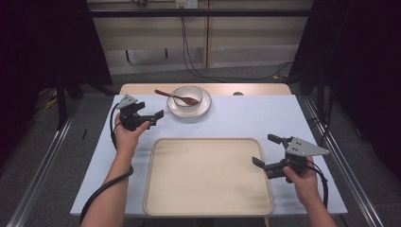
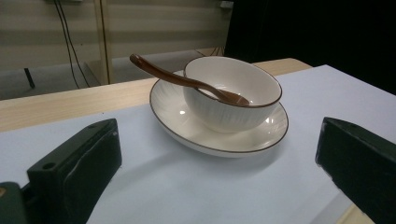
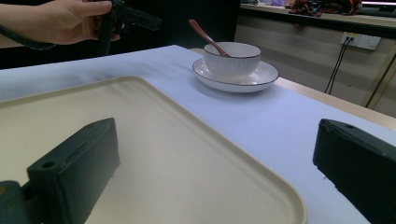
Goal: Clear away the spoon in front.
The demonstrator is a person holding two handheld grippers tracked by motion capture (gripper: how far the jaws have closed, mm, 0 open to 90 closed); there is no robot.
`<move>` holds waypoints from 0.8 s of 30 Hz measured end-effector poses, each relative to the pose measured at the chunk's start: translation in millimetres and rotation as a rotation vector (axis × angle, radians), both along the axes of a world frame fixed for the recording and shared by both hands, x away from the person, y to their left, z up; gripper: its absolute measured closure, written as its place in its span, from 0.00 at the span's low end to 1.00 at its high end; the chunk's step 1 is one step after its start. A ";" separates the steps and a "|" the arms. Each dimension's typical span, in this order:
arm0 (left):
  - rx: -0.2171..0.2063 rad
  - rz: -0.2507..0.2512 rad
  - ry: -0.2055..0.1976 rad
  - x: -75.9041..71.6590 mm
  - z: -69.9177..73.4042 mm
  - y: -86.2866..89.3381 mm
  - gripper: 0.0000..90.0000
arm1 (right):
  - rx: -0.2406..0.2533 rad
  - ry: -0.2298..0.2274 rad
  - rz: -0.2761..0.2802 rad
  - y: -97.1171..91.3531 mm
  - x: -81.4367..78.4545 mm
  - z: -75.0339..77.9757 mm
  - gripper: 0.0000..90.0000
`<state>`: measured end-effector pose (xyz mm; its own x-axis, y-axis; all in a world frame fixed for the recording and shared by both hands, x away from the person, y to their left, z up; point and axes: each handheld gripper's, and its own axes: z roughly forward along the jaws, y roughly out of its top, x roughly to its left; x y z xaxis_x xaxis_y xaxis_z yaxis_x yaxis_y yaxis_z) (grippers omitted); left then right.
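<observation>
High view overhead; gripper views low, sharing the bowl point(image 2: 232, 91)

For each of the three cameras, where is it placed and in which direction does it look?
High view: above the person's side, looking forward and down on the tray, bowl, both forearms, left gripper and right gripper.
Left gripper view: rides the left gripper, low over the table, facing the bowl, wooden spoon and plate between its black jaws.
Right gripper view: rides the right gripper, over the tray's edge, facing the bowl; the left hand shows far off.
All views share the bowl set.
</observation>
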<state>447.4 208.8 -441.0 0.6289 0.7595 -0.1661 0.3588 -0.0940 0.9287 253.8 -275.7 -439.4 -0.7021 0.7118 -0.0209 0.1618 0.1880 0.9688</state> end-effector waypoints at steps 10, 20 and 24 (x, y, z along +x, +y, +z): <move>0.000 0.015 0.001 18.7 -1.9 -14.2 0.02 | -0.009 -0.001 0.013 1.4 -0.3 -0.5 0.00; -0.034 0.078 0.017 33.6 -11.7 -17.1 0.07 | -0.014 -0.011 0.038 3.2 -0.6 -1.1 0.01; -0.041 0.097 0.016 37.4 -13.7 -16.6 0.16 | -0.007 0.000 0.038 4.5 -0.9 -1.3 0.01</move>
